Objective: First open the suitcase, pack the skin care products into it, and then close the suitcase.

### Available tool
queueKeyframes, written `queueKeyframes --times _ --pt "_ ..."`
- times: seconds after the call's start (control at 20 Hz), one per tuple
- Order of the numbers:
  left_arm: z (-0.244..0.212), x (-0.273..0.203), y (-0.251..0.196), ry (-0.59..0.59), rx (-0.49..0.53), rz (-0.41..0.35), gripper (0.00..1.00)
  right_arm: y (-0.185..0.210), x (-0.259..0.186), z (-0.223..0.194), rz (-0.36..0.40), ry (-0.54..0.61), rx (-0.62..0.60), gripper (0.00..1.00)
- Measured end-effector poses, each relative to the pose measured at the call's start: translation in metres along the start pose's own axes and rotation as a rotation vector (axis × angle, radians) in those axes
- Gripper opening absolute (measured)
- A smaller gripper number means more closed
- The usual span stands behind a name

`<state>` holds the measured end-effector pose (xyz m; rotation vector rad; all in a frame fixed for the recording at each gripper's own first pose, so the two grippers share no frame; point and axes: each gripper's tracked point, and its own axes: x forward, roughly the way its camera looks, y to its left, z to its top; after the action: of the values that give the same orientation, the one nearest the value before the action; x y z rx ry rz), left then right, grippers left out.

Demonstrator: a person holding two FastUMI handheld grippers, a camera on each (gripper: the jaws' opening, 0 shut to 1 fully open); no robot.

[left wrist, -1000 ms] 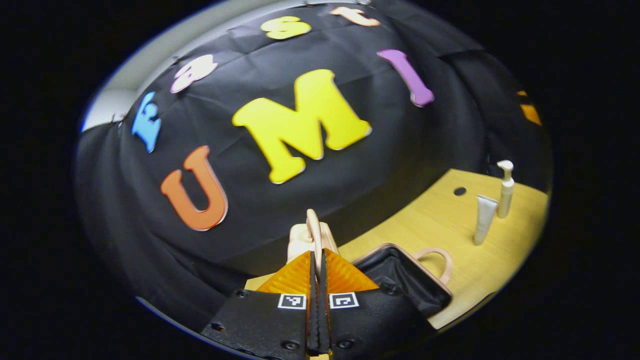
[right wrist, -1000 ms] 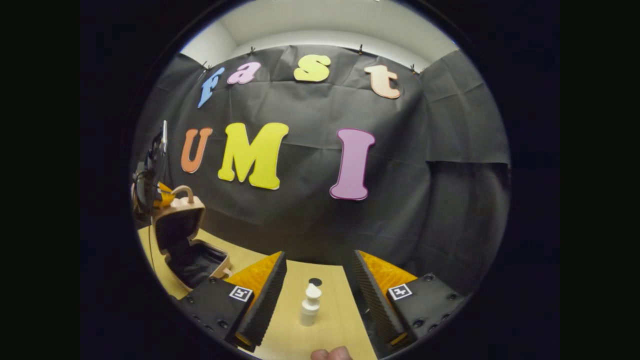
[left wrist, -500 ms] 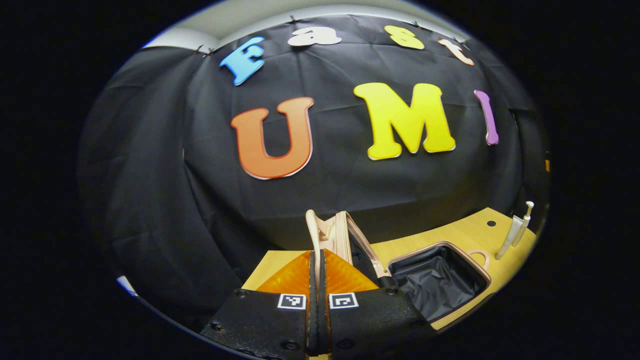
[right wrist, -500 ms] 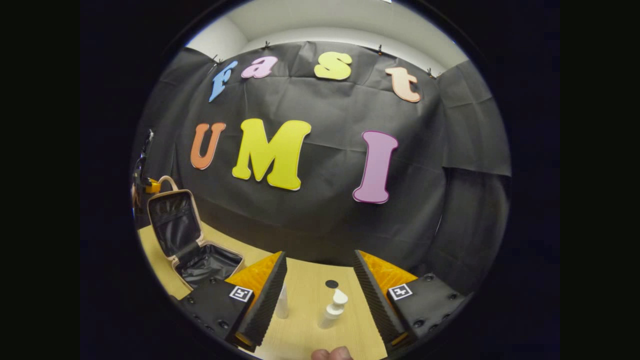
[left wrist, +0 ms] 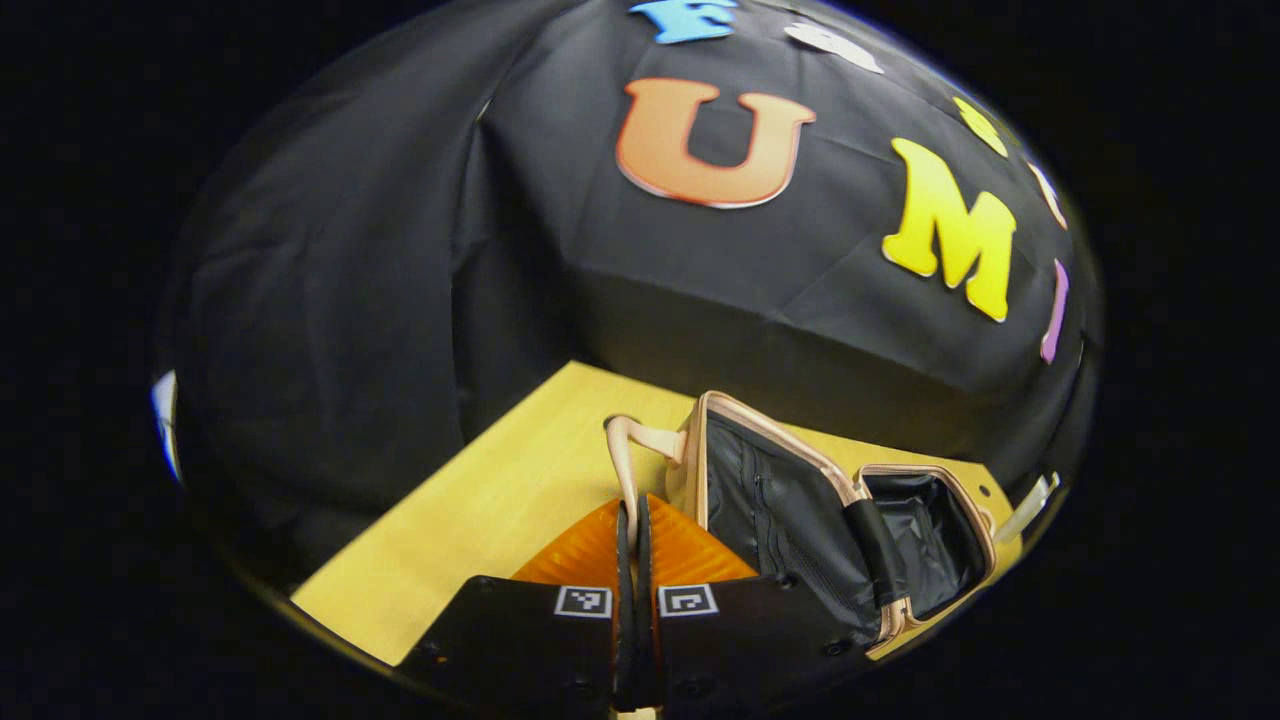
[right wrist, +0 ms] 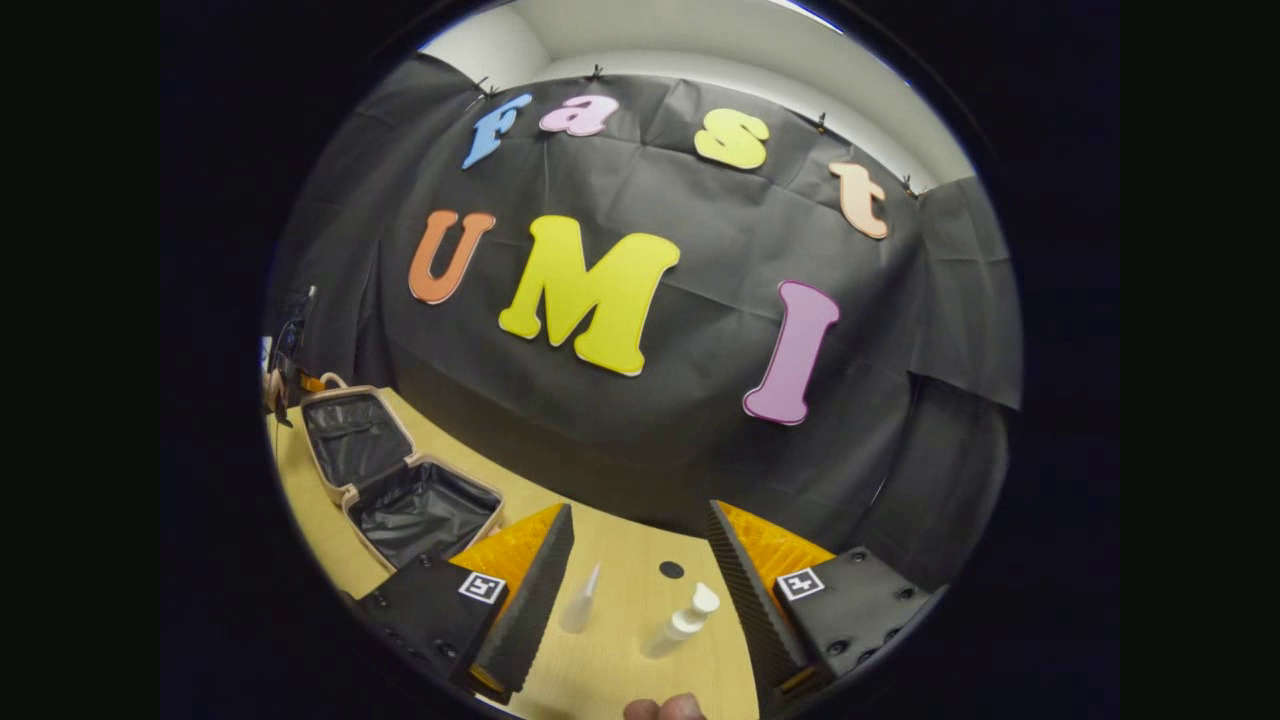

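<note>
Suitcase (left wrist: 800, 500): lying open on the bench (left wrist: 480, 510), long axis running lid to base.
Lid handle (left wrist: 630, 450): left gripper (left wrist: 634, 545) is clamping it; judged best lowered gently, then released.
Pump bottle (right wrist: 682, 622), tube (right wrist: 581, 603): standing between the right gripper (right wrist: 640, 600) fingers, which are spread apart.

Wooden table (right wrist: 620, 640) here, pale and bare-grained. On it, ahead between the right claw's fingers, a white tube (right wrist: 581, 603) and a pump bottle (right wrist: 681, 622) stand near a small dark hole (right wrist: 671, 569). Off to that claw's left lies the open suitcase (right wrist: 400, 480).
</note>
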<state>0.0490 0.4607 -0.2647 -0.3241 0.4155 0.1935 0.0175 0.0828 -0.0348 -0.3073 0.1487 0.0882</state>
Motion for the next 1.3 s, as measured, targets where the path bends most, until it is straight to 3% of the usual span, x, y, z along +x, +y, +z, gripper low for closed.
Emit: queueKeyframes --times 0.3,0.35,0.4,0.45,0.5,0.55,0.75,0.85,1.0,1.3 --pt "-0.042 0.029 0.015 0.092 -0.186 -0.026 0.08 0.012 -0.003 0.003 0.011 0.011 -0.029 0.8" --pt "-0.044 0.026 0.018 0.115 -0.207 -0.01 0.19 0.014 -0.004 0.006 0.013 0.007 -0.026 0.8" --pt "-0.045 0.022 0.019 0.134 -0.2 0.017 0.13 0.017 -0.004 0.007 0.02 0.004 -0.017 0.8" --pt "-0.045 0.018 0.02 0.141 -0.155 0.065 0.18 0.019 -0.004 0.01 0.026 -0.002 -0.007 0.8" --pt "-0.038 0.011 0.017 0.133 -0.11 0.084 0.1 0.021 -0.004 0.012 0.03 -0.011 0.002 0.8" --pt "-0.028 0.004 0.002 0.11 -0.088 0.076 0.42 0.021 -0.005 0.014 0.033 -0.021 0.012 0.8" --pt "0.038 -0.052 -0.081 -0.076 0.09 0.045 0.85 0.015 -0.004 0.006 0.042 -0.02 0.09 0.8" --pt "0.057 -0.081 -0.137 -0.159 0.152 0.025 0.96 -0.001 -0.01 -0.001 0.031 -0.021 0.127 0.8" --pt "0.058 -0.114 -0.228 -0.239 0.198 0.002 0.96 -0.029 -0.014 -0.013 0.016 -0.021 0.187 0.8" --pt "-0.01 -0.149 -0.393 -0.259 0.285 -0.097 0.96 -0.091 -0.023 -0.066 -0.038 0.038 0.261 0.8"
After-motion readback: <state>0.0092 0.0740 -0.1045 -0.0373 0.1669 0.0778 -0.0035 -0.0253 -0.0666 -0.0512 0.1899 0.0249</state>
